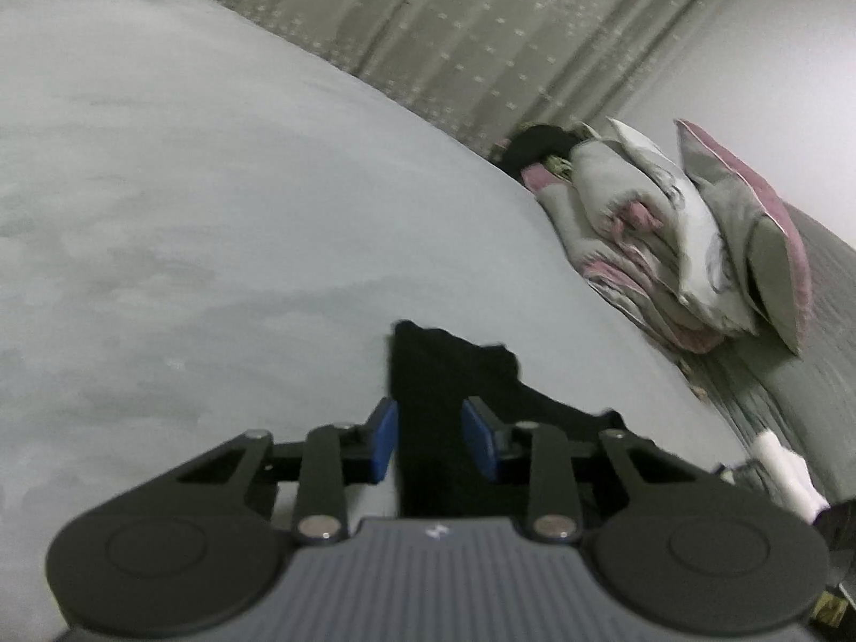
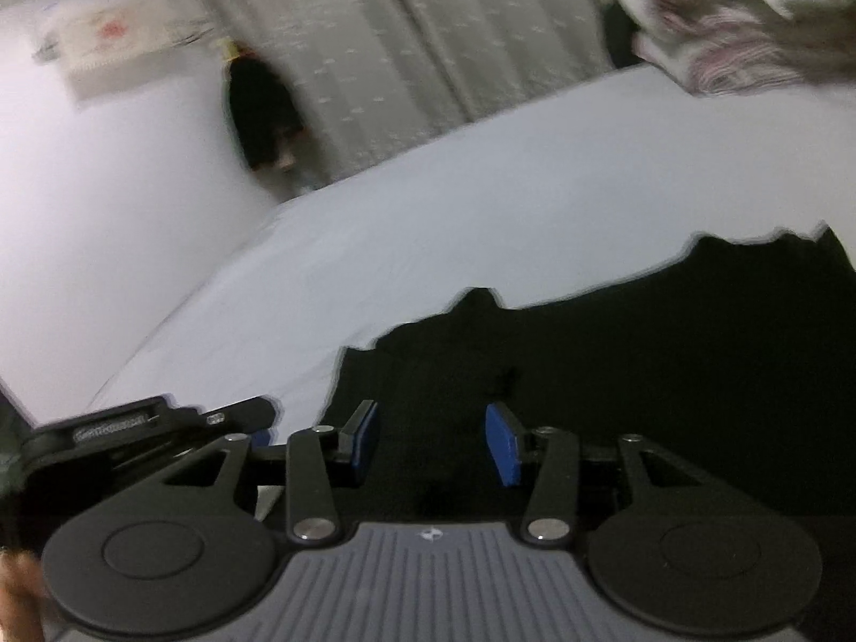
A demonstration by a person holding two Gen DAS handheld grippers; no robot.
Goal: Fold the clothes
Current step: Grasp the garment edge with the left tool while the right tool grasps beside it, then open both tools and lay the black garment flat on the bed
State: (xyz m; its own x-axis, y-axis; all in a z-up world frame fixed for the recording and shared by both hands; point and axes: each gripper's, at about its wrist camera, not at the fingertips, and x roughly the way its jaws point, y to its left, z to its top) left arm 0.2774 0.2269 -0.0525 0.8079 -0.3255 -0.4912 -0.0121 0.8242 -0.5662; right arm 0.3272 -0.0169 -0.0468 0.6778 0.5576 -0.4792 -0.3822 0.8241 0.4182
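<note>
Both tongs point forward and low over a pale grey bed point(image 1: 187, 187), each tilted so the bed's far edge runs slantwise across its view. The left tongs point(image 1: 429, 441) stand part open, their blue pads point(image 1: 384, 441) on either side of a strip of black garment point(image 1: 428, 390) that runs up between them; a gap shows between cloth and pads, so the jaws are not closed on it, and whether the pads touch the cloth cannot be told. From there the garment spreads to the right along the bed, ending in a ragged edge just ahead of the fingertips.

The right tongs point(image 2: 433, 444) are wider open, with the dark cloth point(image 2: 615, 364) lying between and beyond the pads point(image 2: 503, 446) and reaching off to the right; nothing is gripped. At the left edge of that view, part of the other tool point(image 2: 144, 422) lies just beside.

A stack of folded grey and pink bedding with pillows point(image 1: 695, 246) sits at the bed's far side, well apart from the garment, with a patterned curtain point(image 1: 455, 37) behind.
</note>
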